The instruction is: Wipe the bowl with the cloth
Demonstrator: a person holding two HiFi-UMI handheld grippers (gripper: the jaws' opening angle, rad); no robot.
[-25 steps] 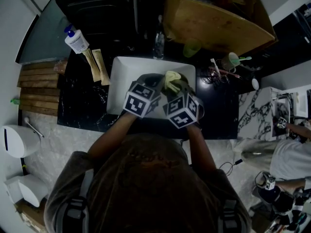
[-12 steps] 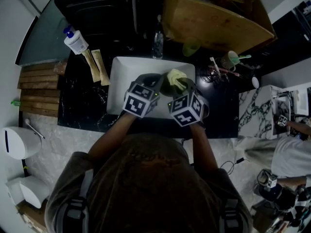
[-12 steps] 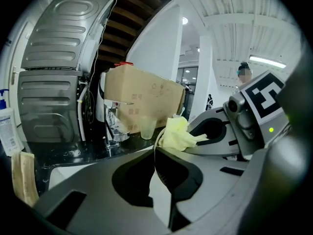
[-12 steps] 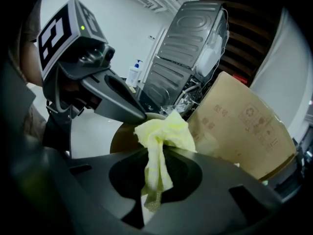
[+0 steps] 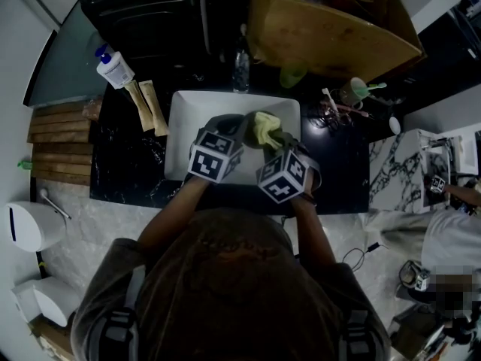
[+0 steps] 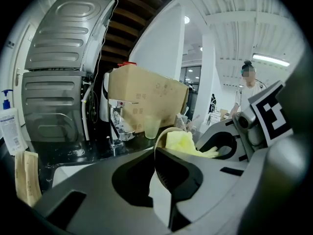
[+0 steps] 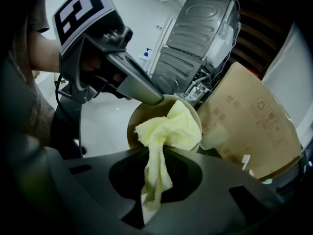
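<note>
I have free room over the sink's (image 5: 179,138) left half; tap (image 5: 240,68) and box (image 5: 331,28) crowd its back edge.

Head view steeply down over sink (image 5: 184,126), gripper views close along own jaws, all sharing bowl (image 7: 136,115) and cloth (image 7: 171,129)

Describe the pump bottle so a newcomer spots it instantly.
Start at the white sink set in the black counter. Off its far left corner, just past two tan packets, stands a white bottle. Its blue pump top and printed label set it apart from the plain flat packets beside it.
</note>
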